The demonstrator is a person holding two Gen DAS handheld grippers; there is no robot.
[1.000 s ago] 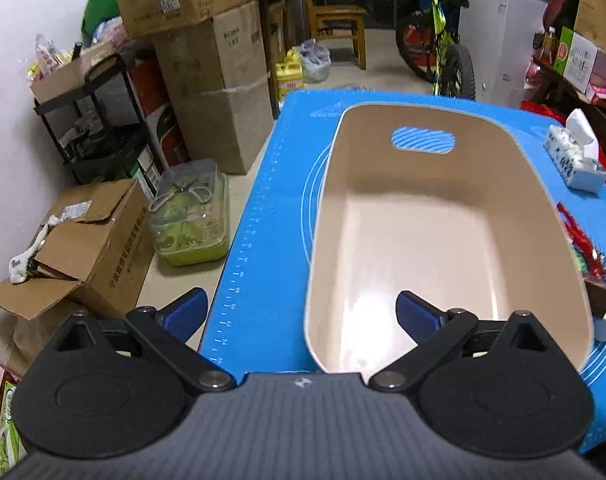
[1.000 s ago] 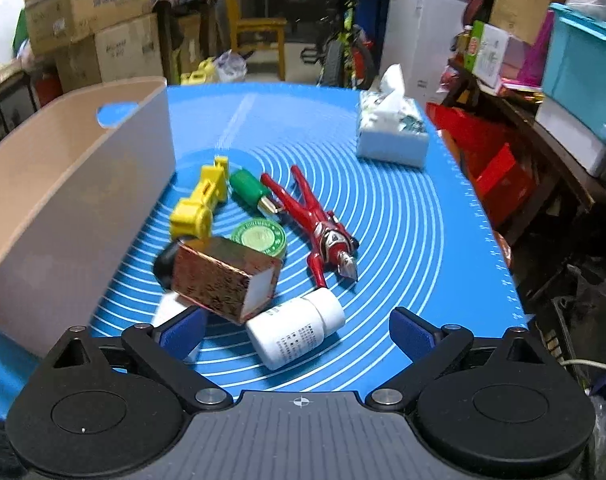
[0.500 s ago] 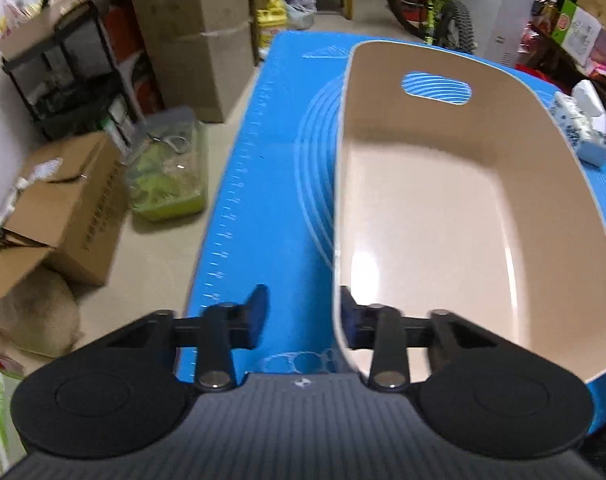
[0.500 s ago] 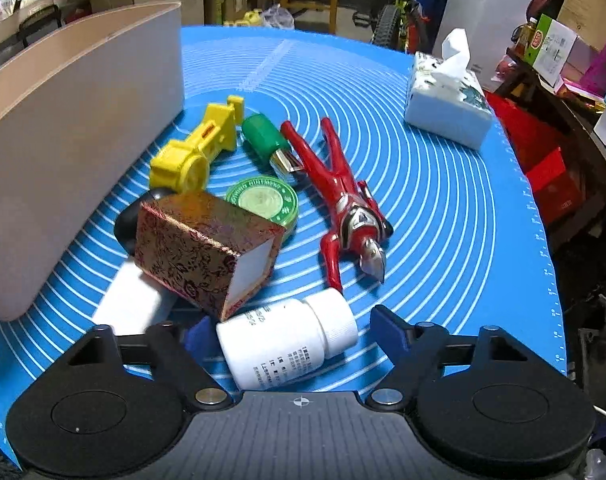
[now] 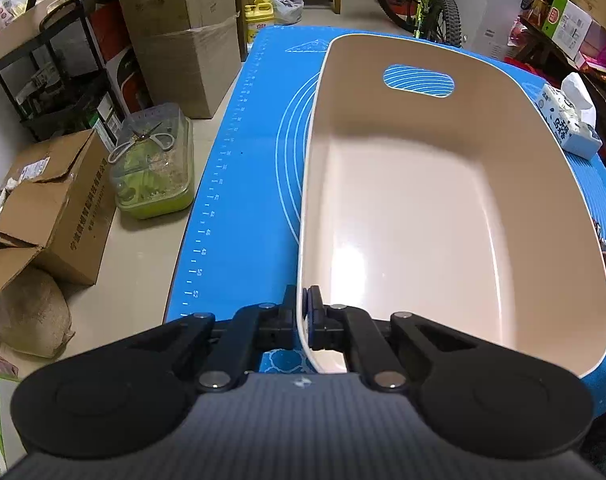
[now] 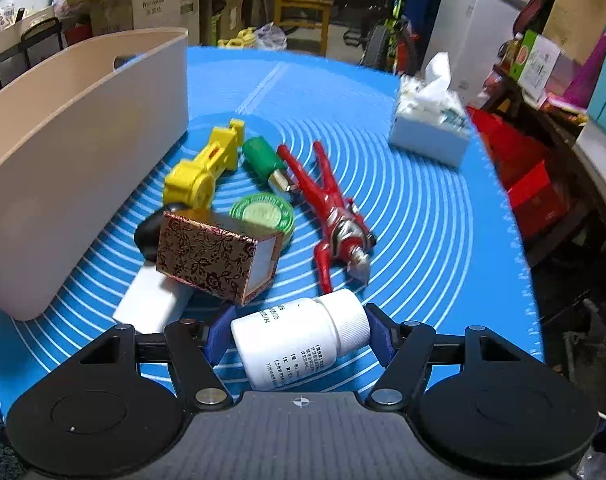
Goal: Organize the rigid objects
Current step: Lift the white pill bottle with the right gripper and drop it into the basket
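Observation:
My left gripper [image 5: 303,320] is shut on the near left rim of the empty beige bin [image 5: 443,208], one finger inside and one outside the wall. The bin [image 6: 63,168] also shows at the left of the right wrist view. My right gripper [image 6: 299,336] is shut on a white pill bottle [image 6: 303,344] lying on the blue mat [image 6: 423,220]. Beyond it lie a floral box [image 6: 215,256], a white block [image 6: 151,300], a red figure [image 6: 335,216], a green tin [image 6: 263,214], a yellow toy [image 6: 203,172] and a green cylinder [image 6: 261,158].
A tissue pack [image 6: 427,120] stands at the mat's far right; it also shows in the left wrist view [image 5: 567,120]. Cardboard boxes [image 5: 51,216], a clear container [image 5: 155,168] and a shelf stand on the floor left of the table. Red crates [image 6: 535,188] sit to the right.
My left gripper has closed on the bin's rim. My right gripper has moved forward and closed on the white bottle.

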